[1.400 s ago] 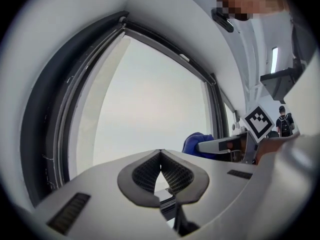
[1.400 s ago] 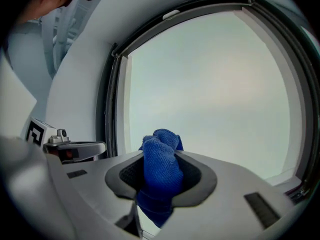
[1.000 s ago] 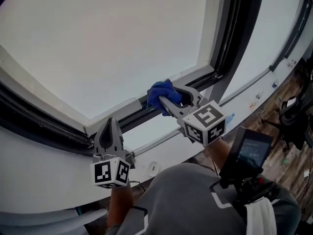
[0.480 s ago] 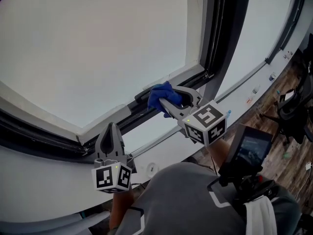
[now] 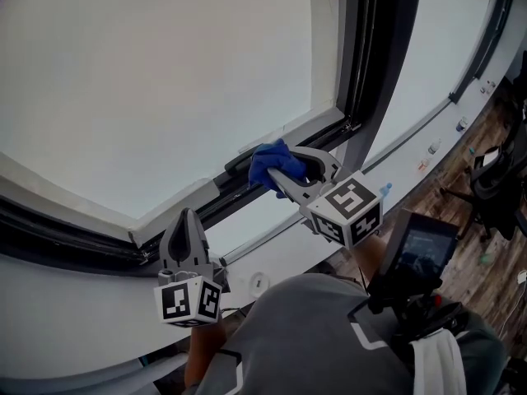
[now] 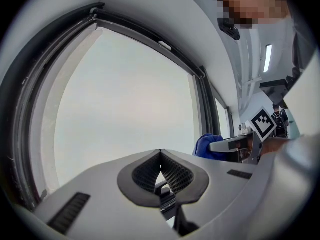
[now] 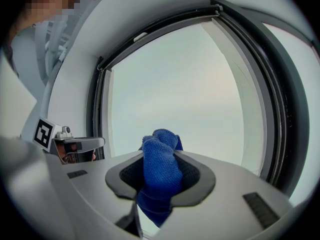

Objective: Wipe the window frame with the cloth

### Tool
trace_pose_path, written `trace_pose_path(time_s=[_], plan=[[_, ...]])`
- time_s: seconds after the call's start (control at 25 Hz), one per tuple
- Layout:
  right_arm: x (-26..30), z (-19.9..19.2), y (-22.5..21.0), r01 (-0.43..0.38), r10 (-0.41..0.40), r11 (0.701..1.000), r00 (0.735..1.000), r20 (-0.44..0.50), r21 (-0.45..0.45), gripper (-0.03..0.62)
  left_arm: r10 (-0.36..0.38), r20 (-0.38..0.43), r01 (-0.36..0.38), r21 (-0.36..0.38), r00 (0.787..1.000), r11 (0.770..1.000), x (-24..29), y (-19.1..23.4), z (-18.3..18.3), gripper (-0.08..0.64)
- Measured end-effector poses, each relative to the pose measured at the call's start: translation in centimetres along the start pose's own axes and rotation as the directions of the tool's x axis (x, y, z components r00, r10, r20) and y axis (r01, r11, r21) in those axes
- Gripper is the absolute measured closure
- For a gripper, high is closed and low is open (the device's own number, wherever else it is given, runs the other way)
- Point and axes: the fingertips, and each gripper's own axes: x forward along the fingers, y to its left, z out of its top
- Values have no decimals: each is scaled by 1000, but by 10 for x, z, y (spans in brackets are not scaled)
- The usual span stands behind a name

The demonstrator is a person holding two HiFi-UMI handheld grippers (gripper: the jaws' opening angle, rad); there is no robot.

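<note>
Blue cloth — pinched in right gripper — points onto window frame.

Likely an office, we judge, broad pale pane in a dark window frame just ahead of our jaws, white sill beneath them, wood-plank floor and black office chair behind to their right

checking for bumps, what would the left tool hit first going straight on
Likely the lower rail of the window frame ahead of the left tool, or the glass just above; depth is unclear.
</note>
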Motion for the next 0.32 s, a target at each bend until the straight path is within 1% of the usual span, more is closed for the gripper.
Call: trace_pose_path(time_s=[0.16,0.32], plan=[[0,5,-2,-11,11,1000,1000,12,-10,460,8,0,-8,5,1000,1000,3,0,2,551],[6,4,9,-7,7,1000,1000,9,-16,460,-9,-2,9,6,1000,1000,-2,7,3,551]])
